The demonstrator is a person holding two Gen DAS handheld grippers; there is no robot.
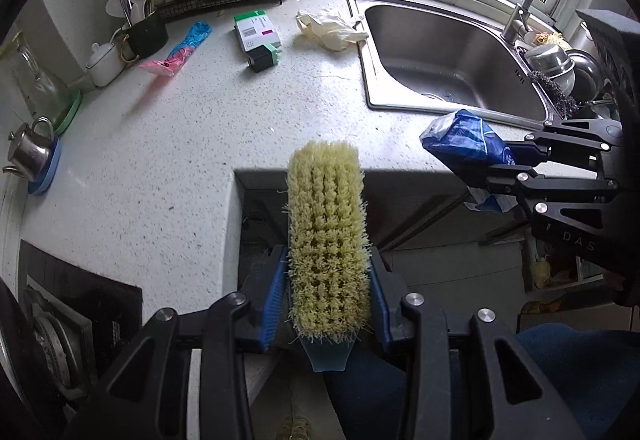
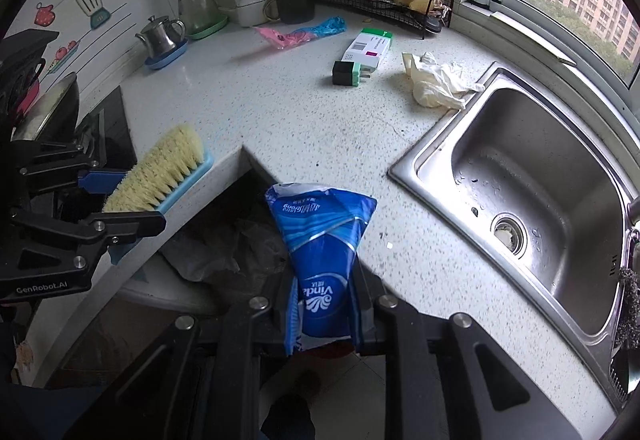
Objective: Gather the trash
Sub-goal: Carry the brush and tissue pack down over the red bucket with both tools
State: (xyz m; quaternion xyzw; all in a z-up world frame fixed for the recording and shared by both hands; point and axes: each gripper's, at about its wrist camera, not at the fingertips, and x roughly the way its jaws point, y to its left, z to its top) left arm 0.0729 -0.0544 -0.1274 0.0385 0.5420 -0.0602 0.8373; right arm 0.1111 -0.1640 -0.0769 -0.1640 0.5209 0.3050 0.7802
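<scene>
Right wrist view: right gripper [image 2: 326,314] clamps a blue Vinda tissue wrapper [image 2: 320,236], likely trash, above the bin bag [image 2: 224,248]. Left gripper [image 1: 329,296] grips a scrub brush [image 1: 328,236], probably for sweeping.

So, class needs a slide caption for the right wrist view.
Right gripper holds blue tissue wrapper beside the sink.

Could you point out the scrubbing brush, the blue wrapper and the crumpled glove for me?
Brush [image 1: 328,240], left wrist view, on its bristles.
Blue wrapper [image 2: 320,252], right wrist view, on its middle.
Glove [image 2: 434,83], right wrist view, on its crumpled body.
</scene>
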